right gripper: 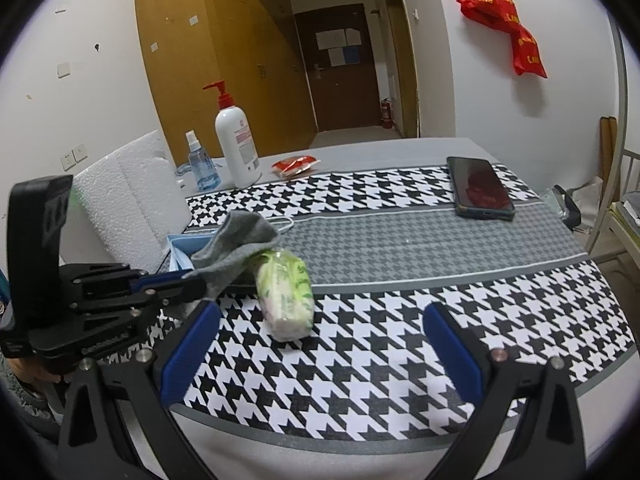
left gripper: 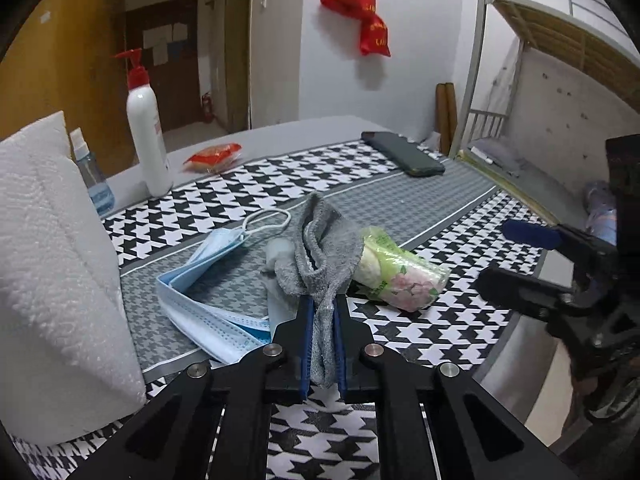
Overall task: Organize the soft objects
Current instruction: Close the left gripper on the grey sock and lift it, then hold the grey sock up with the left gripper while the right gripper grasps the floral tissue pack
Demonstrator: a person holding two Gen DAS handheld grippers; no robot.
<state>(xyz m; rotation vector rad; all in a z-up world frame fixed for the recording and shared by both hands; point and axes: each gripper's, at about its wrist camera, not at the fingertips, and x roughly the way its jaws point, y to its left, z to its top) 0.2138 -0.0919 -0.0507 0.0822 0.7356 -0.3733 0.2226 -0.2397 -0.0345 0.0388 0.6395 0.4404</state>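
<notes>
The left gripper (left gripper: 323, 320) has its jaws closed on a grey knitted sock (left gripper: 326, 248), lifted, long axis toward 12 o'clock. At 2 o'clock lies a soft tissue pack (left gripper: 400, 272) on the houndstooth counter (left gripper: 440, 320). The right gripper (right gripper: 320, 344) stands open and empty.

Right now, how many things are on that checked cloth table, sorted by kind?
Grey sock, in the left gripper: 1
Blue face masks: 2, perhaps more
Tissue pack: 1
Bottles, pump and spray: 2
Red packet: 1
Phone: 1
Total: 8
</notes>
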